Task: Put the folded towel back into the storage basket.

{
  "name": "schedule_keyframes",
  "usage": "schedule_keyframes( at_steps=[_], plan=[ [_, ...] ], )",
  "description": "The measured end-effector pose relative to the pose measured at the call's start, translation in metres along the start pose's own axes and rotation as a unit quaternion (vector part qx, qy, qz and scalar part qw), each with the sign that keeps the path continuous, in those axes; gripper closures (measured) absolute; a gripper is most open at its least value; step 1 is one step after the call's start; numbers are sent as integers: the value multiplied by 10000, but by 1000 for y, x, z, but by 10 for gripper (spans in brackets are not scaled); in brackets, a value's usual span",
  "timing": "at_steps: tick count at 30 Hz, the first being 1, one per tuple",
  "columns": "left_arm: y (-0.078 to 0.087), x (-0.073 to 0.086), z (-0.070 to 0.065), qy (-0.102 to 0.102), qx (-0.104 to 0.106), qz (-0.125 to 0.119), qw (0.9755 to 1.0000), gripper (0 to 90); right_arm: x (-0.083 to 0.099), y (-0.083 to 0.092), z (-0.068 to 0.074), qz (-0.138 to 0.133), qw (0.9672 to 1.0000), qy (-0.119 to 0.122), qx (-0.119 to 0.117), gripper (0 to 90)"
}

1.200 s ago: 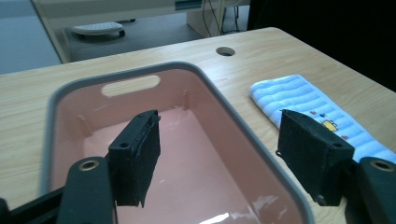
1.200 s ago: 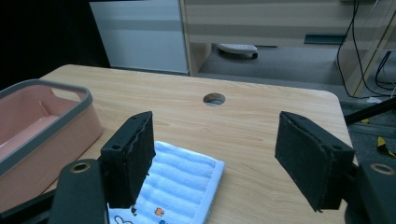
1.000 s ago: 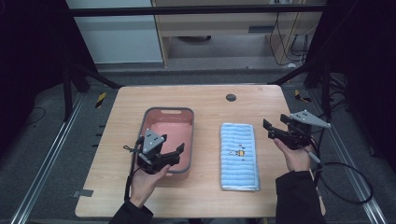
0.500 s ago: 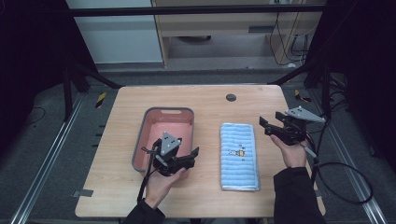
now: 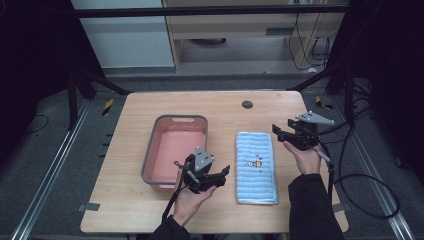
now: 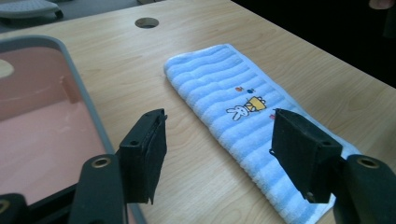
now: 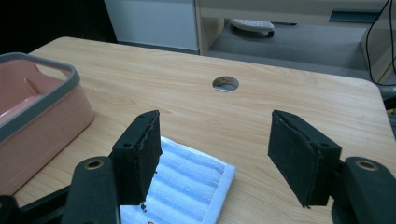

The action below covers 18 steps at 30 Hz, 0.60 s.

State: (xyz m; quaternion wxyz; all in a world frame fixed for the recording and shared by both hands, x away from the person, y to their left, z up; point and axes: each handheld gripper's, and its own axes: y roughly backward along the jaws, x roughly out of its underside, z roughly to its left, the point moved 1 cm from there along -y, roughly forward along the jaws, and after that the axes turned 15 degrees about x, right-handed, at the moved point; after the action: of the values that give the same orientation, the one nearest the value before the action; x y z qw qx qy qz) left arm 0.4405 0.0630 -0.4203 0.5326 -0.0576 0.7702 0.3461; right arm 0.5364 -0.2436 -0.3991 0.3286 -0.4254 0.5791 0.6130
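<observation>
Closing in on the folded light-blue striped towel (image 5: 256,167) from both sides, both grippers empty-jawed.

High view: the left gripper (image 5: 212,179) has swung off the pink plastic basin with a grey rim (image 5: 150,165) and now sits between basin and towel, jaws spread toward the towel's near half; the right gripper (image 5: 285,133) has eased inward beside the towel's far right corner. Left gripper view: jaws wide, holding nothing, framing the towel's (image 6: 243,112) rabbit print, basin (image 6: 88,121) alongside. Right gripper view: jaws wide, empty, above the towel's (image 7: 187,186) far corner. A two-handed pickup of the towel looks likely next.
</observation>
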Motion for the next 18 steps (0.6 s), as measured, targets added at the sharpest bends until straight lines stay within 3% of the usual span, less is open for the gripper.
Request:
schedule_keyframes(
  at_steps=[10,18],
  plan=[
    [-23,11,-12,0,142,263,9996,380,11,-19,5,186,9998,15,-58,362],
    [-41,24,-11,43,127,532,9985,398,20,-33,8,373,9992,17,-103,377]
  ],
)
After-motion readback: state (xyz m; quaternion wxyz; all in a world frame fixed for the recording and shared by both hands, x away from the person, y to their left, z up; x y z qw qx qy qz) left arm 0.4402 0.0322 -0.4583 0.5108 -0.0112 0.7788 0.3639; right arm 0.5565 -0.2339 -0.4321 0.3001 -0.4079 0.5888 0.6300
